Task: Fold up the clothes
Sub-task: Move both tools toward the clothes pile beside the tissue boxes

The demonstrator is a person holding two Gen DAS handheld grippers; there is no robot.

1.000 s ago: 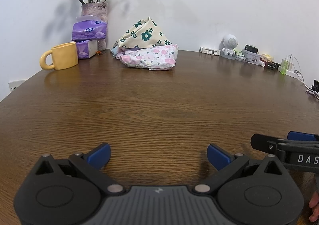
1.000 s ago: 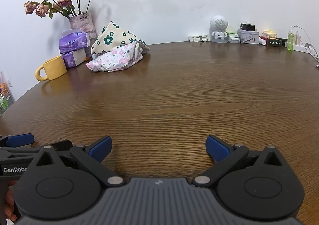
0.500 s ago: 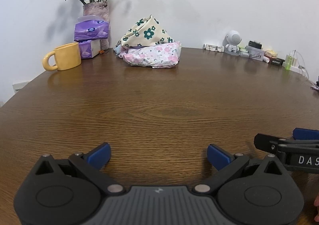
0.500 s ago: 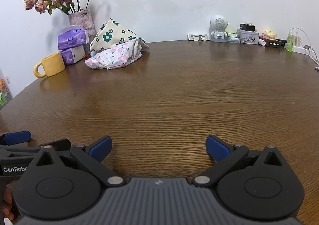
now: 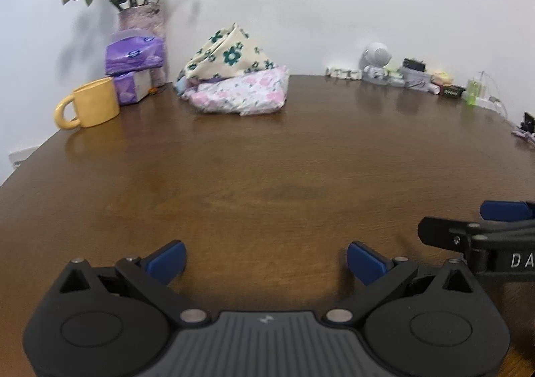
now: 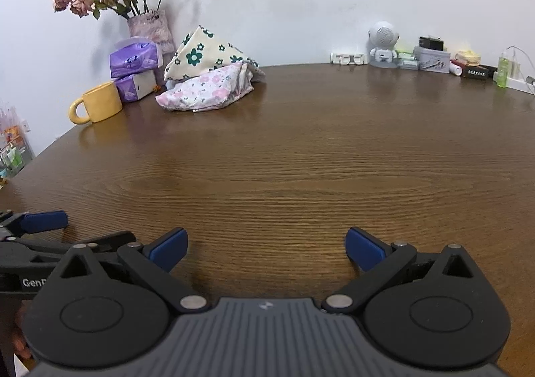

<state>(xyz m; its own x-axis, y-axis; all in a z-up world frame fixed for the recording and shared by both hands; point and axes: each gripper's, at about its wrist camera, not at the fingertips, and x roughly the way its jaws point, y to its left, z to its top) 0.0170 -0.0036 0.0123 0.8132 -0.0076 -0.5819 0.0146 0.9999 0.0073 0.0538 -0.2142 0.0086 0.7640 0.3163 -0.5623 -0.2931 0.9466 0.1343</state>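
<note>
Blue pads (image 5: 167, 260) are seen spread wide apart on the left gripper (image 5: 265, 260), with nothing held between them and only bare wood beneath. The right gripper (image 6: 264, 248) is likewise released, its blue pads (image 6: 362, 248) set far apart over the brown wooden table (image 6: 301, 159). Both tools are held low near the table's close edge, side by side; part of the right gripper is caught at the right edge of the left wrist view.

Well apart from both, at the far side of the table against the white wall, the clothes (image 5: 239, 84) are piled unfolded: a cream piece with green flowers is heaped on a pale pink floral one. Just left of the pile, purple tissue packs (image 5: 135, 67) are stacked, with a yellow mug (image 5: 90, 102) near them and a vase of dried roses (image 5: 142, 19) behind.
</note>
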